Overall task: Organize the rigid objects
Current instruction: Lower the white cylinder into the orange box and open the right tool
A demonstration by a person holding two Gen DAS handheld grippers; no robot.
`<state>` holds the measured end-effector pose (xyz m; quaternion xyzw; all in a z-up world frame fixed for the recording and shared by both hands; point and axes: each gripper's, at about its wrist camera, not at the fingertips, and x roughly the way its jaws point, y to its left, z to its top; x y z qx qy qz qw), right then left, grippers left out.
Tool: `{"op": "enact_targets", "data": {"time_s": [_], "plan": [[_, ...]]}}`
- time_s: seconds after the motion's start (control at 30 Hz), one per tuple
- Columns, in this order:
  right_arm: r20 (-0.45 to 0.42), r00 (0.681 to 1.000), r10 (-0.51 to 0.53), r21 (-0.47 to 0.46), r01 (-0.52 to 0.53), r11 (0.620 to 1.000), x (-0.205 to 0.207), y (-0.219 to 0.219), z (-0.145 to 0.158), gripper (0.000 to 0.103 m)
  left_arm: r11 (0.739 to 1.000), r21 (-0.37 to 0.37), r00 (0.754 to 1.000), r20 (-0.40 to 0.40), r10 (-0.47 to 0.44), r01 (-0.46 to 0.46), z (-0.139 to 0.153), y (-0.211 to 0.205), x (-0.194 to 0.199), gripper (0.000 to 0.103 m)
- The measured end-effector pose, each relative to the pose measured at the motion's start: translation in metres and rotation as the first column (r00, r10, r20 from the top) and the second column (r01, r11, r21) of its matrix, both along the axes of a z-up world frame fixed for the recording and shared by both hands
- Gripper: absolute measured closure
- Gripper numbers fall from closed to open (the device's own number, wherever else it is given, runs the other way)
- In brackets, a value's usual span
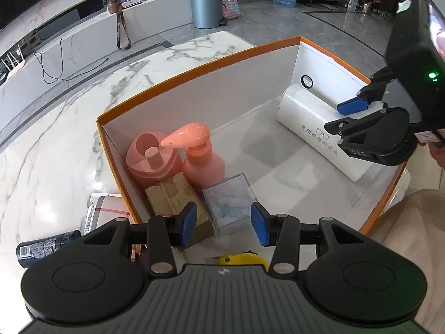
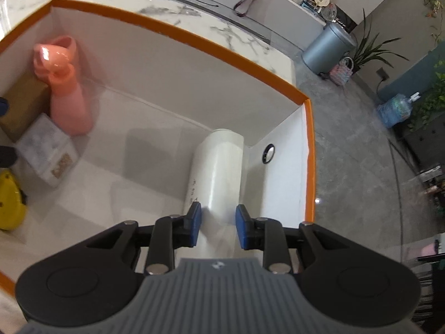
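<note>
An orange-rimmed box [image 1: 194,66] with a white inside holds a pink pump bottle [image 1: 200,156], a pink container [image 1: 150,158], a tan block [image 1: 172,194], a clear plastic case [image 1: 228,203] and a white cylinder [image 1: 314,128] lying at its far right end. My left gripper [image 1: 224,224] is open just above the clear case, holding nothing. My right gripper [image 2: 217,226] is open with its pads on either side of the white cylinder [image 2: 219,172]; it also shows in the left wrist view [image 1: 347,117]. A yellow object [image 2: 9,200] lies in the box's near corner.
The box [image 2: 178,33] sits on a white marble table [image 1: 55,139]. Outside its left wall lie a black tube [image 1: 47,247] and a plaid-patterned packet [image 1: 103,211]. Beyond the table are a grey bin [image 1: 205,2], plants and a low cabinet.
</note>
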<state>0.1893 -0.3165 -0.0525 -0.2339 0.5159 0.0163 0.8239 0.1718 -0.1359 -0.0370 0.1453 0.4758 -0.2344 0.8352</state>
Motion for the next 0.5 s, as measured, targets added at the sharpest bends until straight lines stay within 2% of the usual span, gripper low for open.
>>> {"op": "enact_targets", "data": {"time_s": [0.17, 0.37, 0.5], "plan": [[-0.003, 1.000, -0.009, -0.046, 0.009, 0.999, 0.0019, -0.0051, -0.0037, 0.081, 1.000, -0.003, 1.000, 0.001, -0.005, 0.005, -0.0001, 0.0010, -0.0004, 0.049], [-0.019, 1.000, 0.000, -0.051, -0.001, 0.999, -0.0018, -0.0097, -0.0024, 0.082, 1.000, -0.008, 1.000, -0.001, -0.005, 0.005, 0.0004, 0.0016, -0.0003, 0.049], [-0.026, 1.000, 0.008, -0.055, -0.009, 0.998, -0.0052, -0.0068, 0.0008, 0.092, 1.000, -0.010, 1.000, -0.002, -0.006, 0.006, 0.0008, 0.0017, 0.0000, 0.050]]}}
